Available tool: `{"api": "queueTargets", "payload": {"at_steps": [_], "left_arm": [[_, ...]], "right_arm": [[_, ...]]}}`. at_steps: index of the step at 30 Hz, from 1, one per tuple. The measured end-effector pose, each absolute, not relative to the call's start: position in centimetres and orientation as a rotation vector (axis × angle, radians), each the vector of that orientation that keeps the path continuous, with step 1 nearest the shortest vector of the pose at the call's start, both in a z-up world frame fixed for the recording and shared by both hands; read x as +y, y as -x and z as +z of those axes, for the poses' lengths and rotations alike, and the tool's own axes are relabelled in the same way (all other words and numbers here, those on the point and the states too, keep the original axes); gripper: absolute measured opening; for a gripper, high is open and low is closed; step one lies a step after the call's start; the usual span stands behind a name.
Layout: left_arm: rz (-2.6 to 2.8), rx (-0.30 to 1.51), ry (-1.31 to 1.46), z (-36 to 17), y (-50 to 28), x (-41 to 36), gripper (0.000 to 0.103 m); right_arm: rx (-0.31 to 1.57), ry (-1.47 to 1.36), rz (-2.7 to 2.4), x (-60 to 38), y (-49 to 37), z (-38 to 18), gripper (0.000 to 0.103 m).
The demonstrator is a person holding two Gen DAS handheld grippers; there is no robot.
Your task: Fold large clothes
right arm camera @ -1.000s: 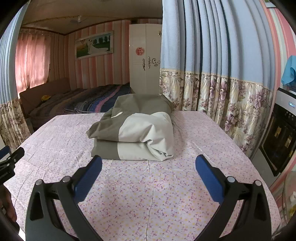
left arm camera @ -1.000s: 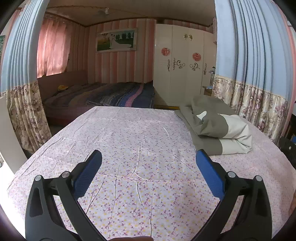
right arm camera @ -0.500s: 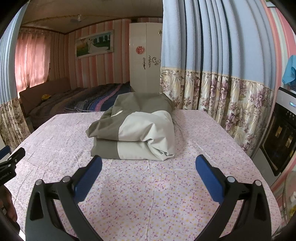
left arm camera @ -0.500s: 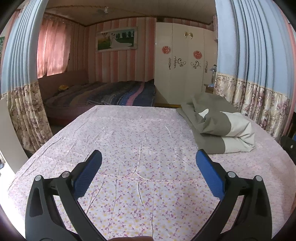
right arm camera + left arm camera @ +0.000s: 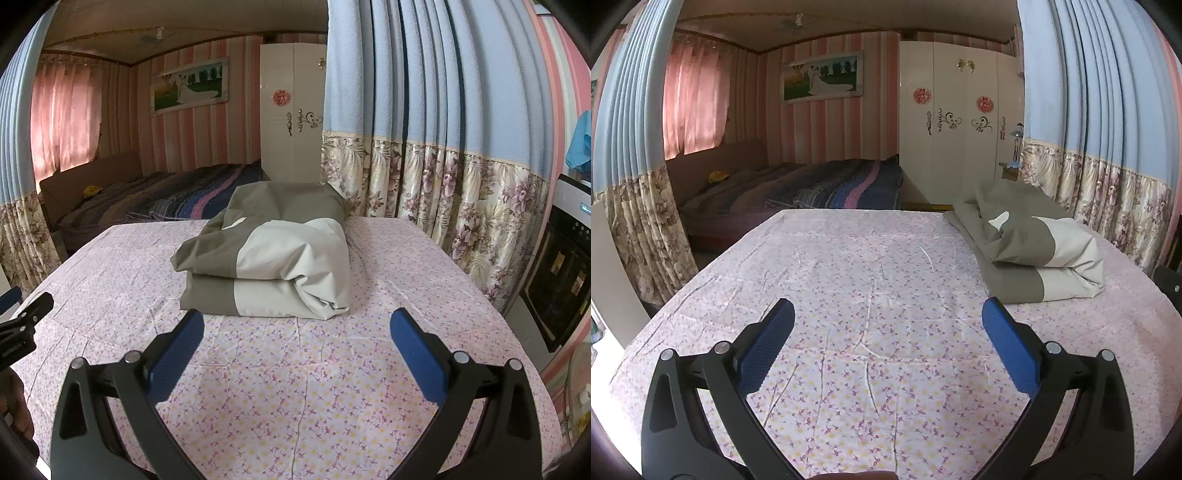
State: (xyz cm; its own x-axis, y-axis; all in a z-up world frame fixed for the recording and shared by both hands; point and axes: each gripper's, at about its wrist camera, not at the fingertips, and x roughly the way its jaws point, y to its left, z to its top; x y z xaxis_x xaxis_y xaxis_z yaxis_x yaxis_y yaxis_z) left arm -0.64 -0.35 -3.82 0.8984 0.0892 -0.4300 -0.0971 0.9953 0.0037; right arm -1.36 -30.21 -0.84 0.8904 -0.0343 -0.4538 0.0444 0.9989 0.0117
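Note:
A folded grey and cream garment (image 5: 273, 258) lies in a thick stack on the floral pink tablecloth (image 5: 295, 376). It also shows in the left wrist view (image 5: 1030, 251) at the right side of the table. My right gripper (image 5: 295, 328) is open and empty, just short of the garment's near edge. My left gripper (image 5: 886, 325) is open and empty over bare cloth, to the left of the garment. Part of the left gripper (image 5: 22, 321) shows at the left edge of the right wrist view.
Blue and floral curtains (image 5: 443, 166) hang close behind and right of the table. A dark oven (image 5: 557, 280) stands at the far right. A bed (image 5: 812, 188) and white wardrobe (image 5: 956, 125) are beyond the table's far edge.
Both grippers stay open. The views have shifted only slightly; the garment sits a little further right in the left wrist view. Nothing on the table has moved.

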Motion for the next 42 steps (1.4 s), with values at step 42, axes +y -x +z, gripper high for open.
{"api": "queueTargets", "payload": {"at_steps": [42], "left_arm": [[0.121, 0.484, -0.006, -3.56, 0.59, -0.53, 0.1]], "right_arm": [[0.479, -0.014, -0.025, -30.22, 1.38, -0.71, 0.101]]}}
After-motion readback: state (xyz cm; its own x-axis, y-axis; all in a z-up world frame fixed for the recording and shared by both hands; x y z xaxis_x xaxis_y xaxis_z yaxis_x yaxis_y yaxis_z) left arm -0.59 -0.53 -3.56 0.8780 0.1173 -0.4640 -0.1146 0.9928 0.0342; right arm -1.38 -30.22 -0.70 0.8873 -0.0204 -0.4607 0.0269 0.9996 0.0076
